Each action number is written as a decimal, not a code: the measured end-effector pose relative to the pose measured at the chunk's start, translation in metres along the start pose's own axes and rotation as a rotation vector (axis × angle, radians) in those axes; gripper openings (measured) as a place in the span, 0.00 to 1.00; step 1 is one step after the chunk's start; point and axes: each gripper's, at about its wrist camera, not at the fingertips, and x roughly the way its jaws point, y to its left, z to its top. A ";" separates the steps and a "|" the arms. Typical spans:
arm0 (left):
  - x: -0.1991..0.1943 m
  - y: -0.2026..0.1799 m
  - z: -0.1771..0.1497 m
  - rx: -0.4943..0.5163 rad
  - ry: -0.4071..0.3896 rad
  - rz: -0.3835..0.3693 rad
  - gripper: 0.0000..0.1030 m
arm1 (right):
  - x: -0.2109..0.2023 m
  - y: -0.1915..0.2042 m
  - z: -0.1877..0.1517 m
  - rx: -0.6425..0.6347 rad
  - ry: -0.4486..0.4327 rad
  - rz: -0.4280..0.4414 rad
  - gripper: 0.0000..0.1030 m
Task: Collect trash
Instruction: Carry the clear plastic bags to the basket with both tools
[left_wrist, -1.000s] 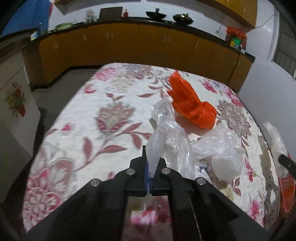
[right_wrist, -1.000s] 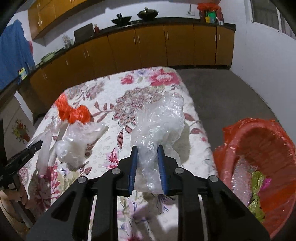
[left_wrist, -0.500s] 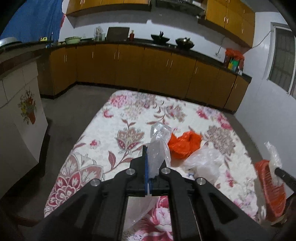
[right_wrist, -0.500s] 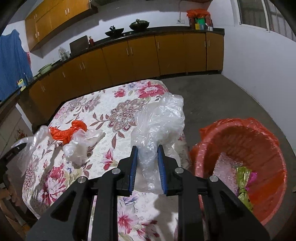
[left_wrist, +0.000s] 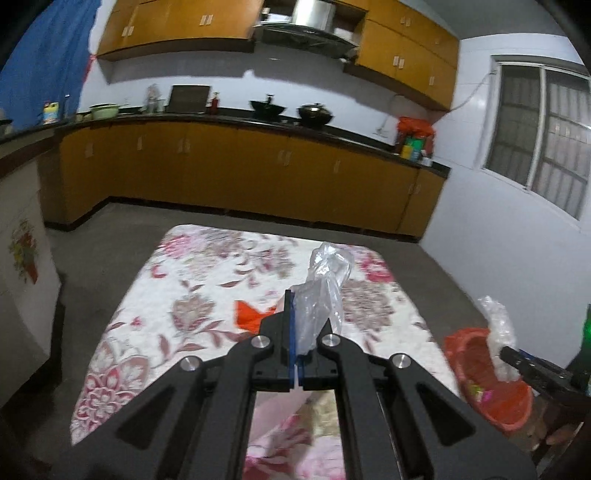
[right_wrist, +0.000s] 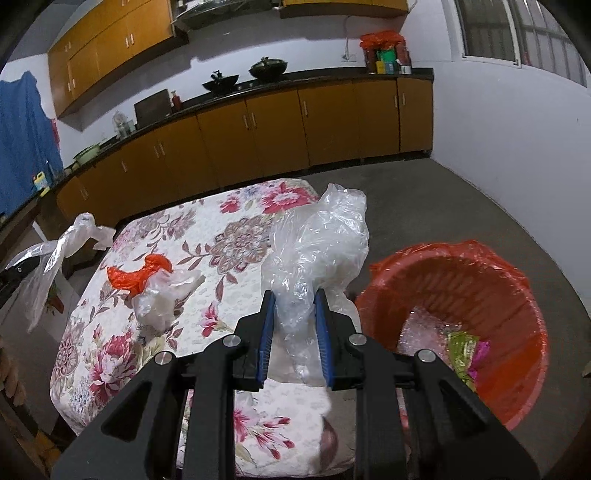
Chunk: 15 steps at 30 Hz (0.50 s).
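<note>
My left gripper (left_wrist: 297, 314) is shut on a clear plastic bag (left_wrist: 323, 288) and holds it high above the floral table (left_wrist: 207, 280). My right gripper (right_wrist: 293, 314) is shut on a crumpled clear plastic bag (right_wrist: 317, 243) at the table's right edge, beside the red bin (right_wrist: 461, 280). The bin, lined with a red bag, holds shiny wrappers; it also shows in the left wrist view (left_wrist: 484, 384). An orange bag (right_wrist: 138, 275) and a white plastic bag (right_wrist: 162, 299) lie on the table.
Orange kitchen cabinets (right_wrist: 258, 136) with a dark counter run along the far wall. Grey floor (right_wrist: 424, 199) lies around the table and bin. A white wall with a window (left_wrist: 543, 136) is to the right.
Both grippers rose and pulled back with their bags. The right gripper moved right, bringing the red bin fully into its view. The left bag now hangs clear of the table.
</note>
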 end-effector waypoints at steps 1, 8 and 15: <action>0.000 -0.009 0.001 0.005 0.001 -0.021 0.02 | -0.002 -0.003 0.000 0.003 -0.003 -0.004 0.22; 0.007 -0.056 -0.004 0.029 0.023 -0.139 0.02 | -0.016 -0.022 -0.005 0.026 -0.018 -0.041 0.22; 0.020 -0.102 -0.016 0.041 0.064 -0.249 0.02 | -0.030 -0.055 -0.008 0.076 -0.032 -0.092 0.22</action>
